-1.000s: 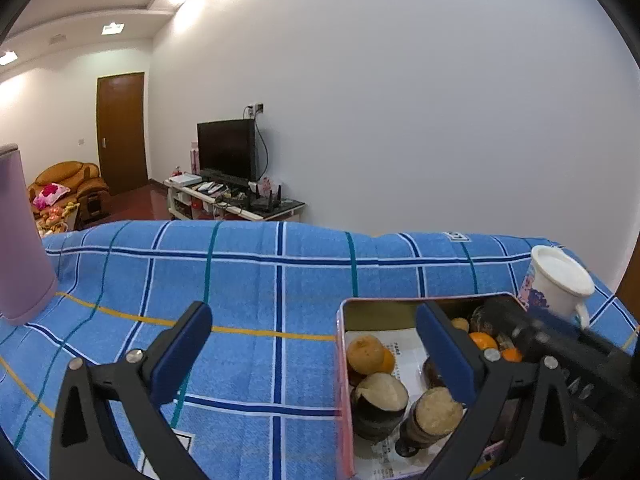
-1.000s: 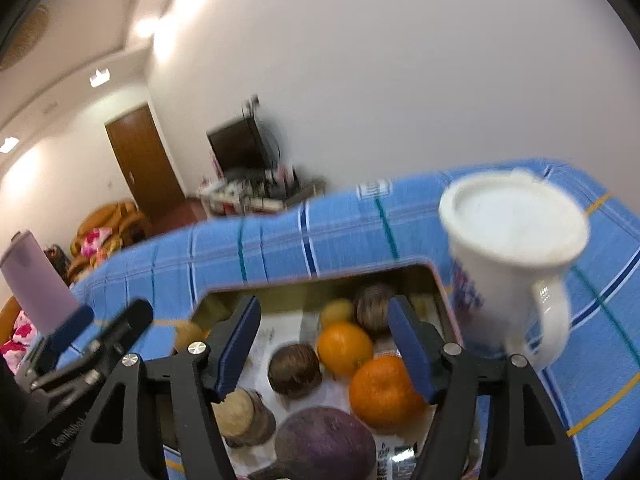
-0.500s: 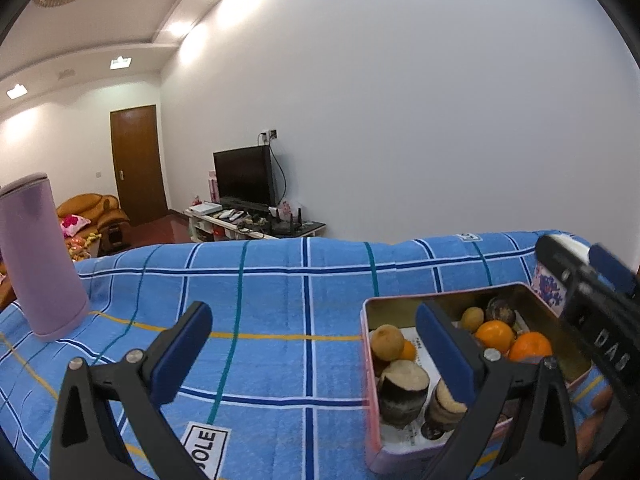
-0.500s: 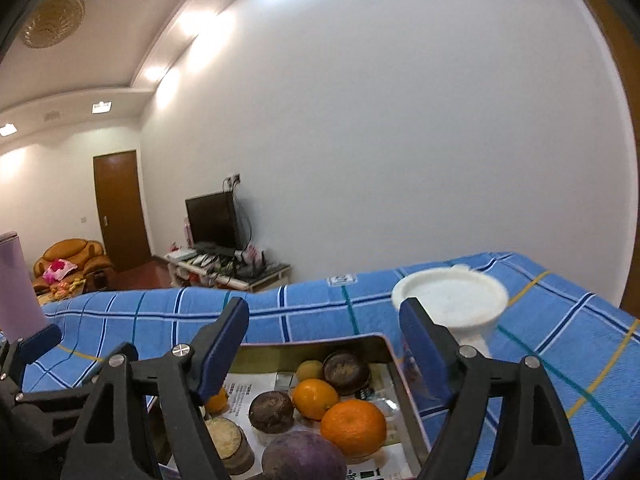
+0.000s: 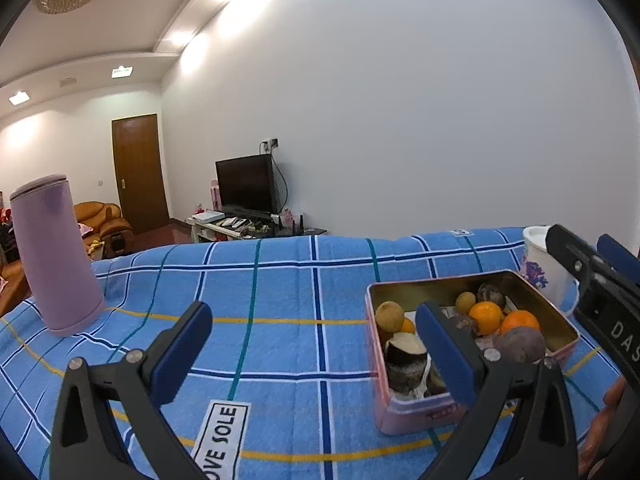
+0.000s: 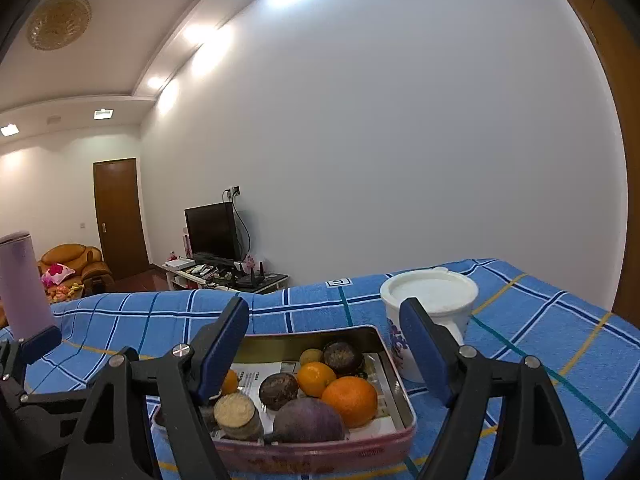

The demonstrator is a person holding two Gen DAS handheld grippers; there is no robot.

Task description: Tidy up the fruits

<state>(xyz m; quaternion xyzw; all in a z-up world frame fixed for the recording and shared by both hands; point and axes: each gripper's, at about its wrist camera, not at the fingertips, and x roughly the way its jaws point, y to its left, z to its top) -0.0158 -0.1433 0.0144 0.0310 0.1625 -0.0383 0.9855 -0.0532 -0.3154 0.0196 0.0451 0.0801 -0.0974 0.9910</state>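
A pink tin with a gold inside holds two oranges, a purple fruit, dark round fruits and a cut brown tuber. My right gripper hovers open over the tin's near side, with nothing touching its pads. In the left wrist view the tin lies right of centre. My left gripper stands open above the blue cloth, its right finger in front of the tin's left end. The right gripper shows at the far right.
A lidded white mug stands just behind the tin's right corner. A tall lilac flask stands at the table's far left. The blue checked cloth covers the table. A person's fingers show at the lower right.
Both grippers have drawn back from the tin and tilted more level. The right gripper's jaws stand wider than a second ago. The flask has come fully into the left view.
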